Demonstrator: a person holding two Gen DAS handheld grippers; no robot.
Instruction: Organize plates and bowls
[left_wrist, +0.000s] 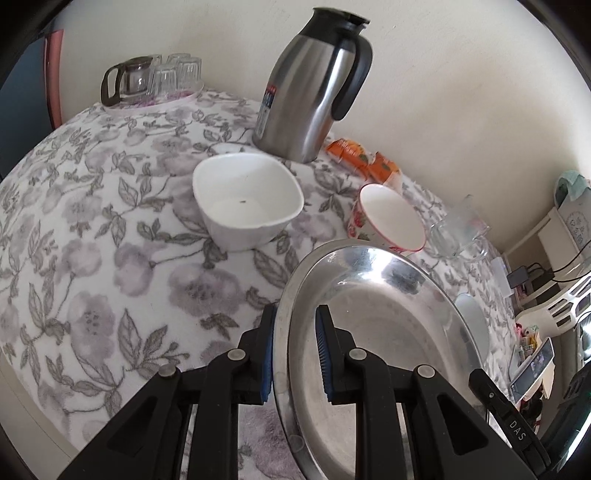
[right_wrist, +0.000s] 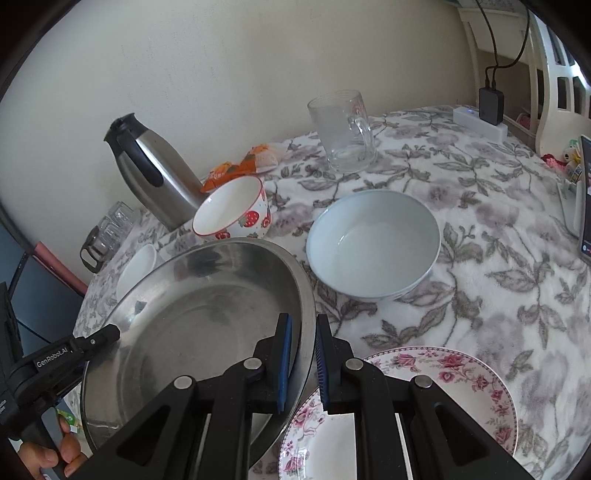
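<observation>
Two tools — left tool (left_wrist: 295, 347), right tool (right_wrist: 303, 360) — each nearly closed, clamp the steel plate (left_wrist: 376, 317) rim.

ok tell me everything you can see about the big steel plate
The steel plate is a wide, shallow round dish of shiny, faintly scuffed metal with a raised rim, empty inside and mirroring the room. Both grippers hold it by opposite rims: the left gripper and the right gripper each have blue pads clamped across its edge. It appears tilted, its near edge overlapping the floral plate. Behind it sit the strawberry bowl and a pale bowl on the flowered cloth.
</observation>
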